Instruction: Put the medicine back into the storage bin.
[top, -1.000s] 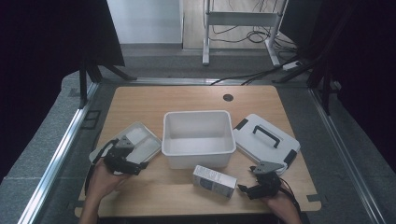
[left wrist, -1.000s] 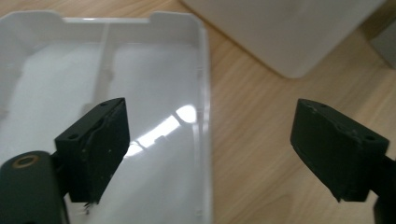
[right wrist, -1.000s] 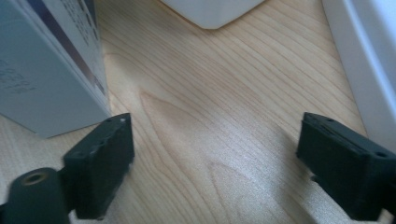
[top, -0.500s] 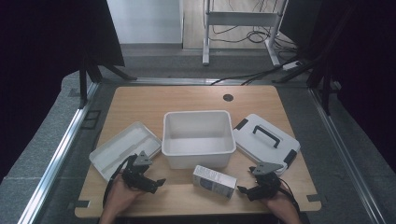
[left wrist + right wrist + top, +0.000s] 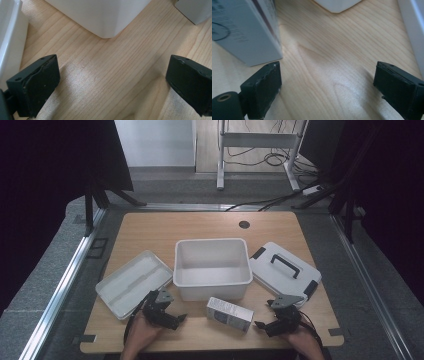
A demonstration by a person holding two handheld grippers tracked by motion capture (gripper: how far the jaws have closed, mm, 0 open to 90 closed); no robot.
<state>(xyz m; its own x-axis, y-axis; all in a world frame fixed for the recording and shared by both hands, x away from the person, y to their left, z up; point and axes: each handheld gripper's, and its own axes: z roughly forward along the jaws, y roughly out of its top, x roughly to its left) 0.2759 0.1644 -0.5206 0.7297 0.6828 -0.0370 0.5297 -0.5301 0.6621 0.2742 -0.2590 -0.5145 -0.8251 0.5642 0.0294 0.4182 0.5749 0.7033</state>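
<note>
Your left gripper (image 5: 172, 318) is a matte black block, a grey three-cornered plate on top and a black cable looping off its back. Your right gripper (image 5: 262, 325) matches it: same plate, same trailing cable. Up close, the jaw pads are square, scuffed along the edges, with small screw holes. Your forearms are bare.

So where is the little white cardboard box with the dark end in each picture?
High view: the little white cardboard box lies at the table's near edge, in front of the big white plastic tub, between the two grippers.
Left gripper view: its pale corner seems to peek in at top right, though I cannot be sure.
Right gripper view: it stands at top left, just beyond one jaw.
Shared landmark: the tub's rounded corner.
</note>
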